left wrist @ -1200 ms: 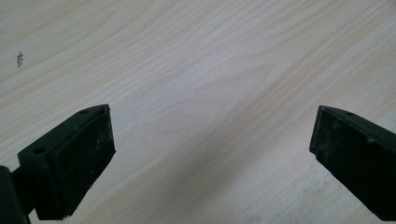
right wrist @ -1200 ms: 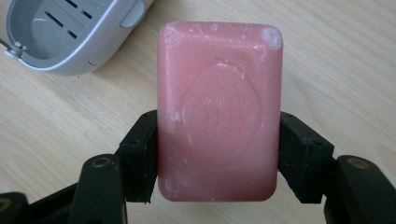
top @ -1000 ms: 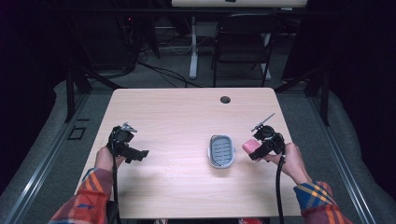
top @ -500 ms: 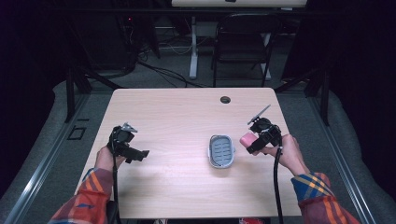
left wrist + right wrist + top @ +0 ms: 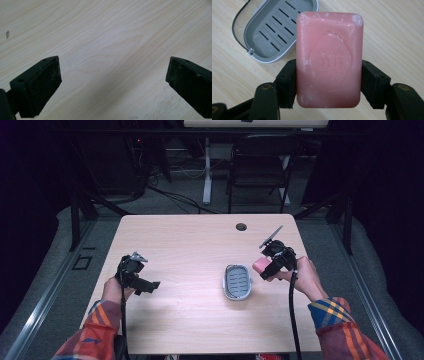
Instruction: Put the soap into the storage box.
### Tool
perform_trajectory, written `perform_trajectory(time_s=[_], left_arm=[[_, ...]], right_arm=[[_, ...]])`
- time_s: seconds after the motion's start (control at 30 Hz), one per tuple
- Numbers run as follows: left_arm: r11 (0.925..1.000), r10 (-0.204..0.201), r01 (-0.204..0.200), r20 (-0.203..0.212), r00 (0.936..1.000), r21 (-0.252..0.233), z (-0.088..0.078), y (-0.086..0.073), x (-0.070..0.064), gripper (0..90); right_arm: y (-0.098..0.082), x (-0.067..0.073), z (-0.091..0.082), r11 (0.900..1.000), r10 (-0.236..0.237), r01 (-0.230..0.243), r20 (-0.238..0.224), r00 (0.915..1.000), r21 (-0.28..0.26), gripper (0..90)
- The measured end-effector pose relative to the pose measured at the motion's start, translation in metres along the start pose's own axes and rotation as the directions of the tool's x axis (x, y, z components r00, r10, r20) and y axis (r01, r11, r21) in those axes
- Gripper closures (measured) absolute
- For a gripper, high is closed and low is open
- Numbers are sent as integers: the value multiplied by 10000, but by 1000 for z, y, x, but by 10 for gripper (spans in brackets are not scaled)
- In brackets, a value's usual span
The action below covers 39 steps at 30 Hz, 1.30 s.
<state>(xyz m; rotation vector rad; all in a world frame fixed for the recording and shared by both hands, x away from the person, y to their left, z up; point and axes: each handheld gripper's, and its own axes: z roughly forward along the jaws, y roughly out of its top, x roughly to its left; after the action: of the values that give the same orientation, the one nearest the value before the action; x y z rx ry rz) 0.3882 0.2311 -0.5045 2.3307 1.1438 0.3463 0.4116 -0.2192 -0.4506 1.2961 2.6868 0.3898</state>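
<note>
The person's left hand (image 5: 114, 290) holds the left claw (image 5: 150, 285) low over the near left part of the desk (image 5: 190, 245), its jaws spread wide apart with nothing between them. The right hand (image 5: 300, 277) holds the right claw (image 5: 264, 268) above the right side of the desk, pointing left, its jaws pressed against both long sides of a pink soap bar (image 5: 329, 60). Both forearms, in plaid sleeves, come in from the near edge.
</note>
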Motion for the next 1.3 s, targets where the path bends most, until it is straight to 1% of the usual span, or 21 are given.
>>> perform_trajectory(time_s=[0.07, 0.1, 0.17, 0.27, 0.37, 0.5, 0.57, 0.67, 0.7, 0.73, 0.8, 0.83, 0.93, 0.97, 1.0, 1.03, 1.07, 1.1, 1.13, 1.17, 1.3], left_arm=[[10000, -14, 14, -8, 10000, -22, 0, 0, 0, 0], [10000, -25, 25, -19, 10000, -13, 0, 0, 1, 0], [10000, -56, 56, 17, 10000, -46, 0, -1, 1, 0], [10000, -70, 70, -34, 10000, -22, 0, 0, 1, 0], [10000, -56, 56, -13, 10000, -38, 0, 0, 1, 0], [9998, -184, 184, 15, 9998, -79, -1, -2, 4, 0], [9999, -142, 142, -13, 9999, -69, -1, -2, 3, 0], [9999, -115, 115, -2, 9999, -86, -1, -2, 2, 0], [9999, -114, 114, 6, 9999, -73, -1, -2, 3, 0], [9999, -119, 119, 9, 9999, -64, -1, -2, 3, 0], [9999, -118, 118, 18, 9999, -65, -1, -2, 3, 0], [9999, -144, 145, 29, 9999, -86, -1, -2, 3, 0], [9999, -126, 126, 31, 9999, -80, -1, -2, 3, 0], [9999, -107, 107, 35, 9999, -77, -1, -2, 3, 0], [9999, -103, 103, 33, 9999, -72, -1, -2, 3, 0], [9999, -104, 104, 32, 9999, -70, -1, -2, 3, 0], [9999, -128, 128, 36, 9999, -69, -1, -2, 3, 0], [9999, -136, 136, 33, 9999, -69, -2, -2, 3, 0], [9999, -140, 140, 31, 9999, -67, -2, -2, 3, 0], [9999, -134, 134, 33, 9999, -67, -2, -2, 3, 0], [9999, -123, 123, 42, 9999, -64, -1, -2, 3, 0]], right_arm=[[2, 1, -1, 9996, -170, 171, -43, 9998, 225, 374], [3, 2, -1, 9997, -164, 164, -22, 9999, 163, 374], [5, 2, -1, 9993, -232, 232, 4, 9997, 281, 374], [8, 5, -2, 9993, -278, 276, 51, 9996, 242, 374], [11, 7, -3, 9989, -331, 332, -27, 9994, 335, 374], [16, 11, 0, 9990, -330, 330, 4, 9995, 318, 374], [20, 14, 1, 9980, -487, 487, -5, 9988, 392, 374], [25, 19, 5, 9957, -695, 692, 18, 9976, 620, 374], [26, 20, 6, 9958, -651, 650, 2, 9979, 647, 374], [29, 21, 8, 9942, -725, 721, 22, 9974, 799, 374], [32, 23, 12, 9941, -786, 781, 39, 9969, 750, 374], [34, 25, 13, 9929, -780, 772, 44, 9969, 901, 374], [37, 28, 17, 9925, -814, 806, 48, 9967, 920, 374], [42, 32, 21, 9904, -938, 923, 104, 9955, 1028, 374], [44, 34, 22, 9900, -909, 895, 81, 9958, 1090, 374], [45, 35, 23, 9902, -1043, 1026, 135, 9945, 944, 374], [48, 38, 24, 9904, -967, 954, 83, 9953, 1004, 374], [50, 40, 25, 9881, -996, 975, 122, 9950, 1193, 374], [51, 41, 27, 9880, -1038, 1011, 173, 9945, 1165, 374], [53, 42, 29, 9866, -1073, 1038, 218, 9940, 1260, 374], [55, 46, 35, 9856, -1035, 1001, 184, 9945, 1362, 373]])
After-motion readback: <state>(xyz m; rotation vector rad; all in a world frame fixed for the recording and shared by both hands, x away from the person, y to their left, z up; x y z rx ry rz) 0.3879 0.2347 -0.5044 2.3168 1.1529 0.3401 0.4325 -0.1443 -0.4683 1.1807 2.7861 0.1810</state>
